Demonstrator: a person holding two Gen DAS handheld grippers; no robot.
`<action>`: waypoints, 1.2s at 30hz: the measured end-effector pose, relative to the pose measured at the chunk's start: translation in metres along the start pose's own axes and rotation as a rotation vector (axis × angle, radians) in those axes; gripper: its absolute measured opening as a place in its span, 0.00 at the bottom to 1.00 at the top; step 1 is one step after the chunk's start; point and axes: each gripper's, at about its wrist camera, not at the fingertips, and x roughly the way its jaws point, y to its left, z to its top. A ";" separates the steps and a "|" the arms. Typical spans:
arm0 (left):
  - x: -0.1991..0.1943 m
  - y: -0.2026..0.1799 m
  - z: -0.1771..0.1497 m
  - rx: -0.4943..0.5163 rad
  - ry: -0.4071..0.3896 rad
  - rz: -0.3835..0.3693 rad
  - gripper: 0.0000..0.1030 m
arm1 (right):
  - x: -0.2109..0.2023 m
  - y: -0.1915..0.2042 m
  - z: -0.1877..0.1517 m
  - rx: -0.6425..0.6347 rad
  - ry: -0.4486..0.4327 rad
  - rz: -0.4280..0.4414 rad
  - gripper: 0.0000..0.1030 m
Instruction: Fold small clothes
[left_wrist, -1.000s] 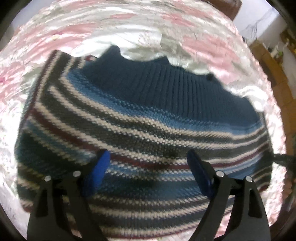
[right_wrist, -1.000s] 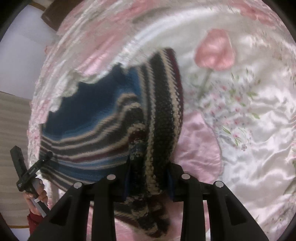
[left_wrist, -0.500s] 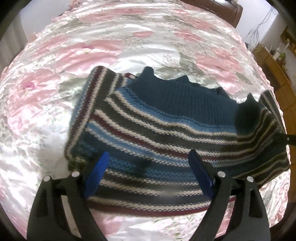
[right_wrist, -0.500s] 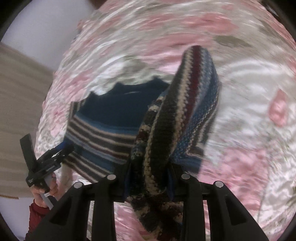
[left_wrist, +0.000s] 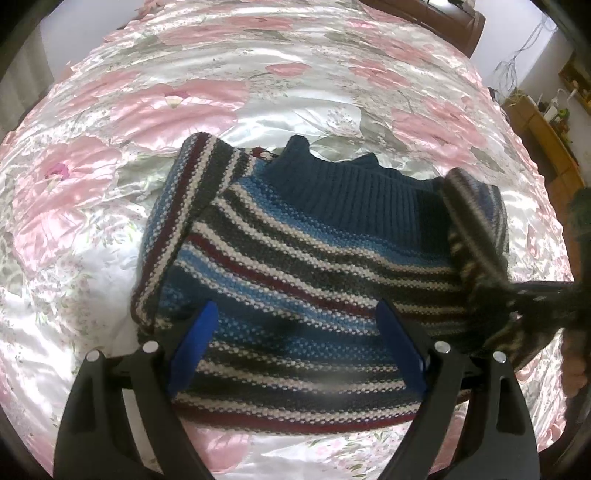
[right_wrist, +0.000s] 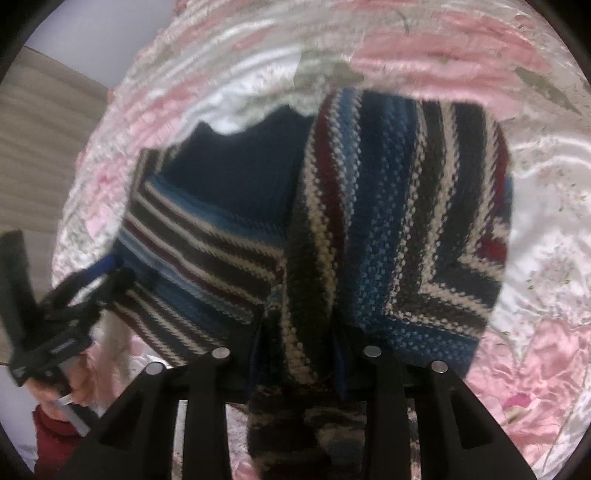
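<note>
Striped knit sweater (left_wrist: 295, 266), satin floral bedspread (left_wrist: 221, 92)

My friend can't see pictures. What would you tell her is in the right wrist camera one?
The right gripper is shut on a fold of a striped knitted sweater, lifting one side over the rest of it. The sweater lies on a shiny pink flowered bedspread. At the left edge, a hand holds the left gripper.

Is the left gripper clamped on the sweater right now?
No: the left gripper stands open above the striped knit sweater, its blue fingers spread wide apart with nothing pinched between them.
</note>
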 end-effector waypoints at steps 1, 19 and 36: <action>0.000 -0.002 0.000 0.003 0.000 -0.002 0.84 | 0.005 0.001 0.000 0.002 0.010 0.012 0.40; 0.020 -0.083 0.004 -0.001 0.076 -0.189 0.86 | -0.078 -0.085 -0.036 0.099 -0.132 -0.019 0.56; 0.082 -0.145 -0.004 -0.010 0.233 -0.271 0.84 | -0.068 -0.135 -0.074 0.124 -0.150 0.033 0.56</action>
